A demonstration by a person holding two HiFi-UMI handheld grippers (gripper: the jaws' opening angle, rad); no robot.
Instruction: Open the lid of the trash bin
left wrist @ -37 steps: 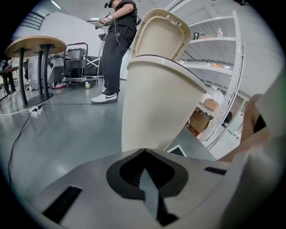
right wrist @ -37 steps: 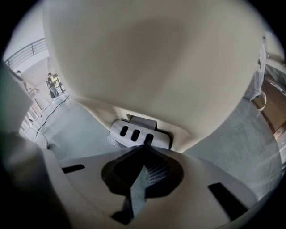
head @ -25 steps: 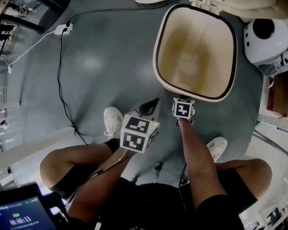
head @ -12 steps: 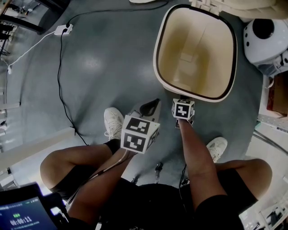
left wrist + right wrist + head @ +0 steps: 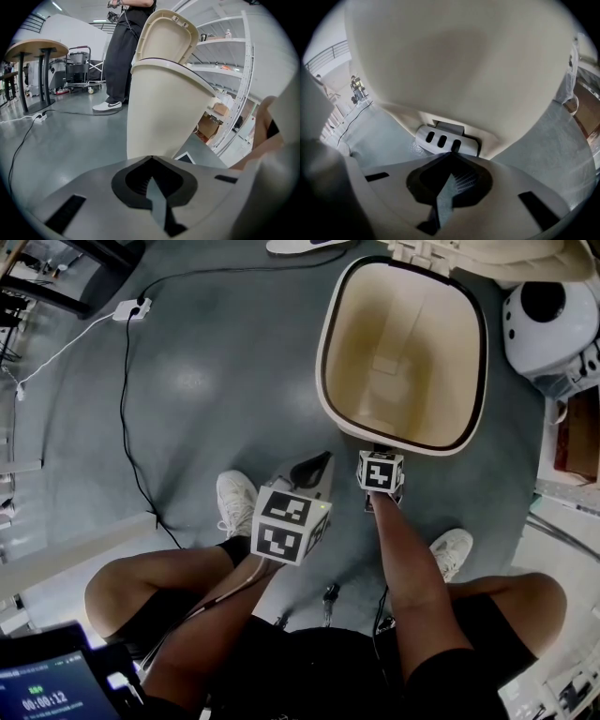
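Observation:
The cream trash bin (image 5: 330, 329) stands with its lid (image 5: 497, 254) swung up at the back and its inside bare. My right gripper (image 5: 380, 451) is shut, low at the bin's front base. In the right gripper view its closed tips (image 5: 452, 153) rest on the grey foot pedal (image 5: 446, 139) under the bin's body (image 5: 459, 61). My left gripper (image 5: 314, 465) is shut on nothing and hangs left of the pedal, short of the bin. In the left gripper view its joined tips (image 5: 151, 157) point at the bin wall (image 5: 164, 108), with the raised lid (image 5: 166, 35) above.
A black cable (image 5: 127, 409) runs across the grey floor to a power strip (image 5: 131, 307). A white round device (image 5: 548, 320) sits right of the bin. My shoes (image 5: 234, 498) (image 5: 452, 547) flank the grippers. A standing person (image 5: 119, 56), a round table (image 5: 33, 49) and shelving (image 5: 229, 70) lie beyond.

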